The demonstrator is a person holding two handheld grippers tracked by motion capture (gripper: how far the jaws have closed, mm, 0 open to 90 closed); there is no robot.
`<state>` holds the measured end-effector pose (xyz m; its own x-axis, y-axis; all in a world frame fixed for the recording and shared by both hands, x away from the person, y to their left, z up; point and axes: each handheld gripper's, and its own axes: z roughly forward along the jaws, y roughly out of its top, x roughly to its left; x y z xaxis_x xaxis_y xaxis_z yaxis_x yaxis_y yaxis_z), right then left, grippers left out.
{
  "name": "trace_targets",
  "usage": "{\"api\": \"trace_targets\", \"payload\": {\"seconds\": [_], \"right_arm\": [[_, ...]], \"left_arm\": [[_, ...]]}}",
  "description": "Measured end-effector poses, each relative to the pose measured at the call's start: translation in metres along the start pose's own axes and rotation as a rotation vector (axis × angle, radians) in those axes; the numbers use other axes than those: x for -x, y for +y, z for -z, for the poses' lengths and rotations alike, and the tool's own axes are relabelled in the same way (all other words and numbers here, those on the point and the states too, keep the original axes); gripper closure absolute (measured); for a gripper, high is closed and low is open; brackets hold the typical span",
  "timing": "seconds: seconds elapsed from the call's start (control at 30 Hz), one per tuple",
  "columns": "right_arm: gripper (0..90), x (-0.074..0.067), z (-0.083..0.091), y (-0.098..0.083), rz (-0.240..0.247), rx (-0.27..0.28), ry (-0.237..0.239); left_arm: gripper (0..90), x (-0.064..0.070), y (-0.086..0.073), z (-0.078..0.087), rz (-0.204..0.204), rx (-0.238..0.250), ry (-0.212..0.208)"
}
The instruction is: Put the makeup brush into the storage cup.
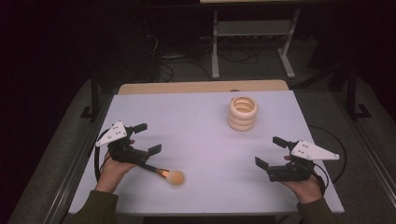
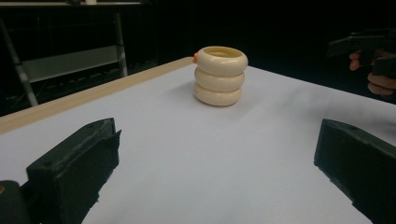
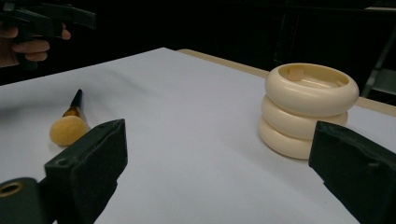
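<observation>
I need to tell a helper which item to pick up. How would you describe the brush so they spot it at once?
Start at the white table and look to its near left part, just beside the left gripper. There lies the brush, flat on the surface, with a dark handle and a round, fluffy yellow-orange head. The other item, the cream ringed holder, stands upright farther back.

A makeup brush (image 1: pixel 169 175) lies flat on the white table (image 1: pixel 201 140) just beside my left hand, its round tan head toward the near edge and its dark handle, with a copper collar, angled back toward me. A cream holder (image 1: pixel 243 113), shaped like three stacked rings, stands upright, well apart, toward the far edge.
</observation>
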<state>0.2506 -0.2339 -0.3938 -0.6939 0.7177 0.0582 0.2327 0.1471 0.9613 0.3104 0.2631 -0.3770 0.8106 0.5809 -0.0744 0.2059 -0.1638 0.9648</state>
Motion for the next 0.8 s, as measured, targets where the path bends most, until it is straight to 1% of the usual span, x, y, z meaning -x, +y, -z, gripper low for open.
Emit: {"api": "trace_targets", "payload": {"seconds": [0.03,0.1,0.13,0.2,0.33,0.37,0.5,0.63,0.7,0.73,0.8], "right_arm": [[3.7,0.0,0.0,0.0,0.0,0.0,0.0],[3.7,0.0,0.0,0.0,0.003,0.003,-0.001],[3.7,0.0,0.0,0.0,0.004,0.002,-0.001],[3.7,0.0,0.0,0.0,0.003,0.002,-0.001],[3.7,0.0,0.0,0.0,0.003,0.004,-0.002],[3.6,-0.001,0.001,0.0,-0.005,-0.001,-0.002],[3.6,0.0,0.001,0.0,-0.001,0.005,-0.009],[3.6,0.0,0.002,0.001,-0.004,0.006,-0.012],[3.6,0.0,0.002,0.001,-0.004,0.007,-0.014],[3.6,0.001,0.002,0.001,-0.004,0.007,-0.014],[3.6,0.001,0.002,0.001,-0.005,0.006,-0.015]], "left_arm": [[0.0,-0.001,0.0,-0.001,0.003,-0.004,-0.003],[0.0,-0.002,0.002,-0.003,-0.005,-0.013,-0.006],[0.0,-0.003,0.003,-0.005,-0.001,-0.005,-0.011],[0.0,-0.004,0.004,-0.006,-0.007,-0.009,-0.012],[0.0,-0.006,0.008,-0.011,-0.001,0.003,-0.013],[0.0,-0.007,0.009,-0.011,-0.004,0.001,-0.01],[0.0,-0.01,0.012,-0.014,-0.002,0.021,-0.013],[0.0,-0.013,0.011,-0.017,0.002,0.033,-0.011],[0.0,-0.014,0.01,-0.02,0.0,0.031,-0.013],[0.0,-0.015,0.01,-0.021,-0.008,0.029,-0.011],[0.0,-0.017,0.009,-0.023,-0.006,0.035,-0.015]]}}
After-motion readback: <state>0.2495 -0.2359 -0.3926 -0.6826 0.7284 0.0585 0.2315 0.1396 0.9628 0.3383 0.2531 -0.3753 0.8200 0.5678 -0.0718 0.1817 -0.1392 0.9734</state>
